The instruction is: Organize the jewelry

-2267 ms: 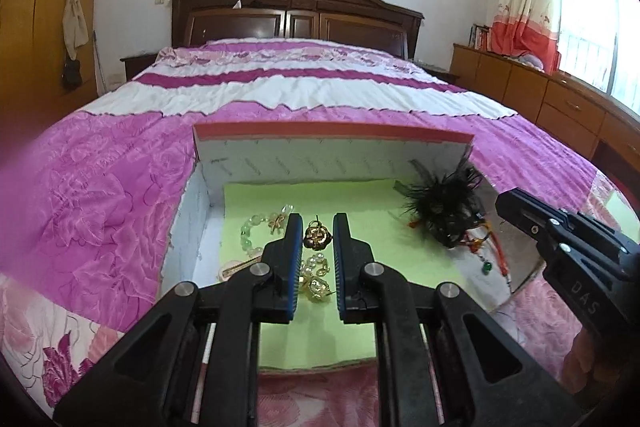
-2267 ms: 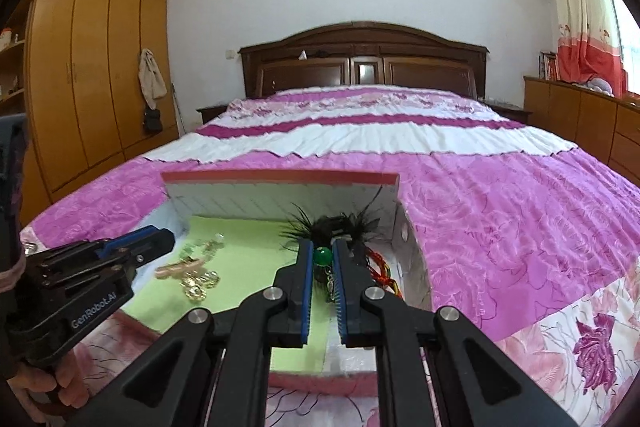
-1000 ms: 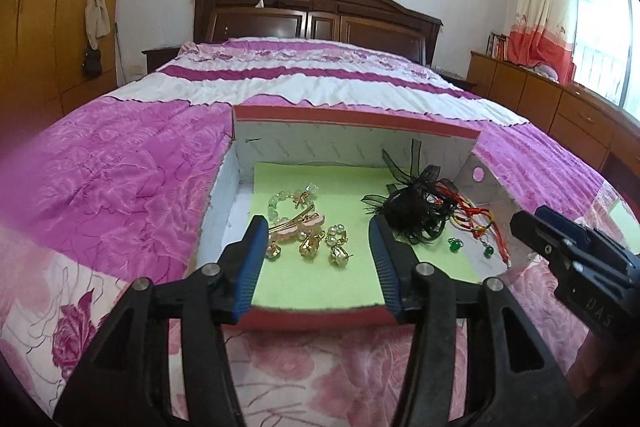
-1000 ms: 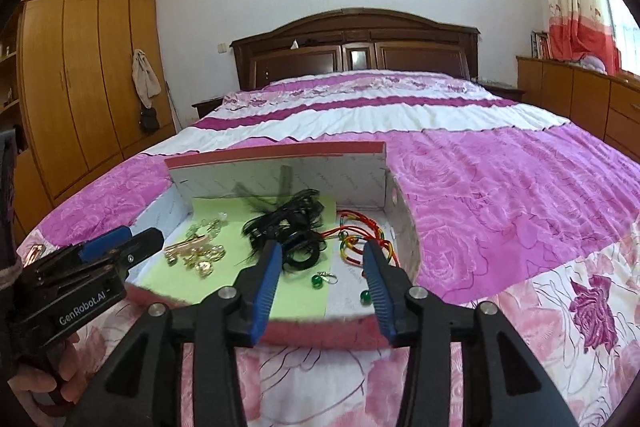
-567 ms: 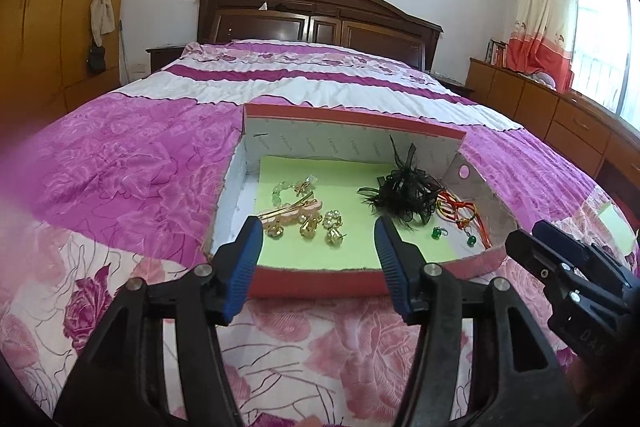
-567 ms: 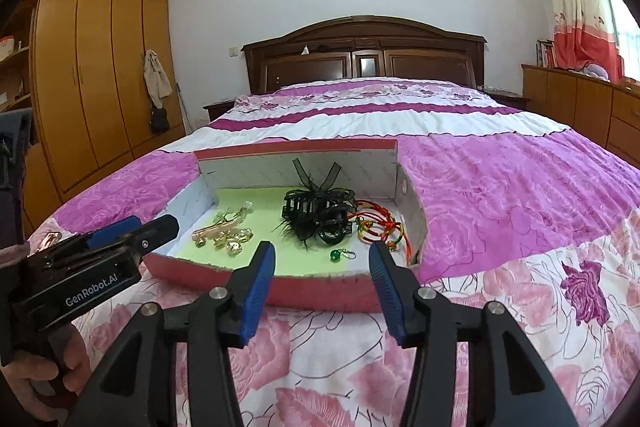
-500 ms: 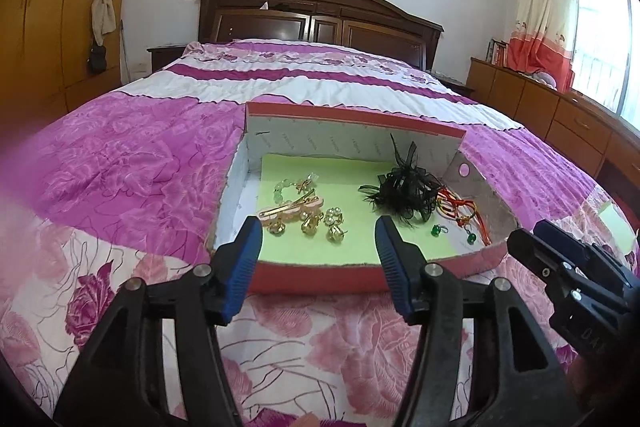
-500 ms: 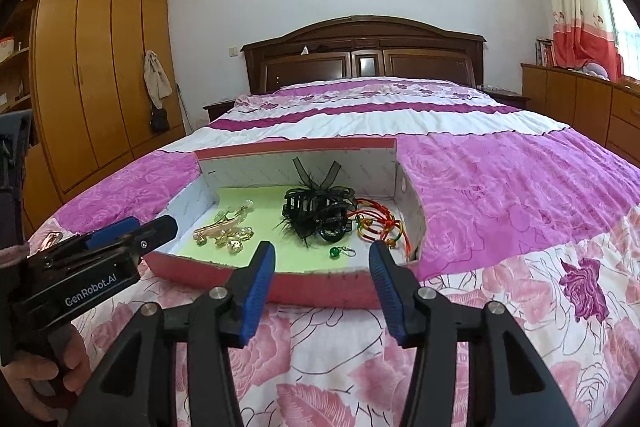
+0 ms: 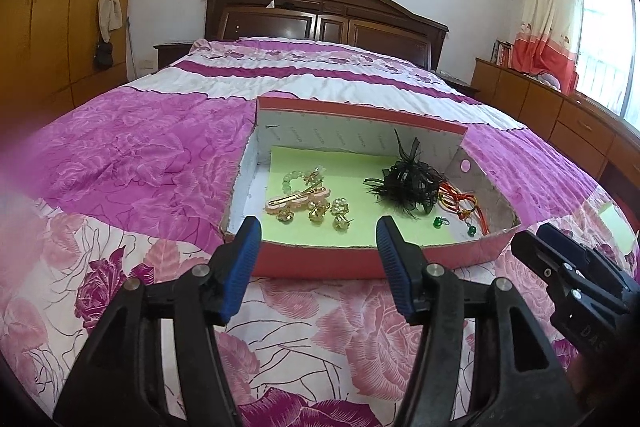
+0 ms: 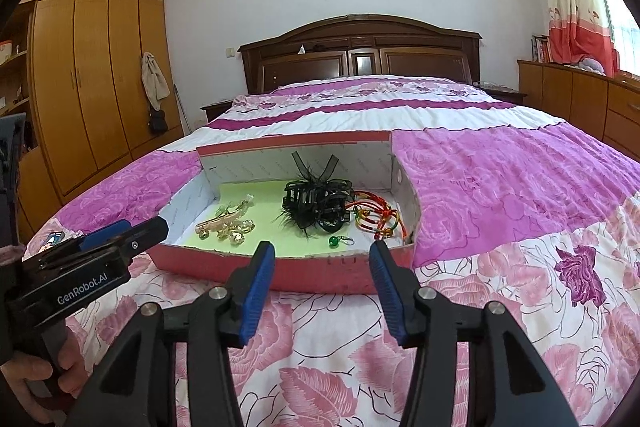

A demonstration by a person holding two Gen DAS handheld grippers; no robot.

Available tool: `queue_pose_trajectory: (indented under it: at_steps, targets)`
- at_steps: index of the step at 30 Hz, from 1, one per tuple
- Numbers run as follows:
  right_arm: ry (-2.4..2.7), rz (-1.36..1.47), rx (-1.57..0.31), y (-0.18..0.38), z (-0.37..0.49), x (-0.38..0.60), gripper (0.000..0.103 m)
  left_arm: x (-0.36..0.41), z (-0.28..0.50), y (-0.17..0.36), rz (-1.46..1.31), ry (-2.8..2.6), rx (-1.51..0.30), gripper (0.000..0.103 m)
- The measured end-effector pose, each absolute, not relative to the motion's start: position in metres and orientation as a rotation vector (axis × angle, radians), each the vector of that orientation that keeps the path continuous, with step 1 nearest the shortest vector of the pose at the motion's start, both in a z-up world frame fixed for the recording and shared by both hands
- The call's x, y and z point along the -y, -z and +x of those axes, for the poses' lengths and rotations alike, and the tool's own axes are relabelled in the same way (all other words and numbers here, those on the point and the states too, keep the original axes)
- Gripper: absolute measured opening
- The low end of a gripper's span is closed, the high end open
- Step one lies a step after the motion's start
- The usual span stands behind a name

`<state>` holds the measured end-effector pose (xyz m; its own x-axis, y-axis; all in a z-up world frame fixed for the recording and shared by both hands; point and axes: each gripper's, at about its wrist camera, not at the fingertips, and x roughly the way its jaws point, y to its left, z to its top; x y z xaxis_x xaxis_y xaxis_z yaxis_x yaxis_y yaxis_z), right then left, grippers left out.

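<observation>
A red cardboard box (image 9: 320, 261) with a green liner lies on the bed; it also shows in the right wrist view (image 10: 304, 273). Inside on the left lie gold earrings (image 9: 320, 213) and a pink-and-gold hair clip (image 9: 298, 198). In the middle lies a black feather hair clip (image 9: 408, 181). On the right lie red cord bracelets (image 9: 460, 201) and green bead earrings (image 9: 438, 222). My left gripper (image 9: 318, 241) is open and empty, in front of the box. My right gripper (image 10: 322, 261) is open and empty, in front of the box's near wall.
The box sits on a pink and purple floral bedspread (image 9: 140, 163). A dark wooden headboard (image 10: 360, 51) stands at the far end. Wooden wardrobes (image 10: 80, 87) line the left wall and low cabinets (image 9: 560, 115) the right.
Both grippers let go of the jewelry, opened, and pulled back out of the box toward the near side of the bed. The earrings now lie in the box.
</observation>
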<state>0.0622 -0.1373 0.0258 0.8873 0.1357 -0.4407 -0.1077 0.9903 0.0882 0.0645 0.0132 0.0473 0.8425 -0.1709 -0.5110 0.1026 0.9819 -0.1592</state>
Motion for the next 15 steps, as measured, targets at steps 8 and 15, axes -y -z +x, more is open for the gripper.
queue_pose_trajectory:
  at_steps: [8,15]
  targets:
    - [-0.126,0.062,-0.463,-0.0254,0.061,0.1377,0.053,-0.0117,0.0632,-0.0476,-0.113,0.124,-0.546,0.052]
    - [-0.126,0.063,-0.464,-0.0248,0.0597,0.1376,0.053,-0.0112,0.0633,-0.0472,-0.108,0.124,-0.547,0.052]
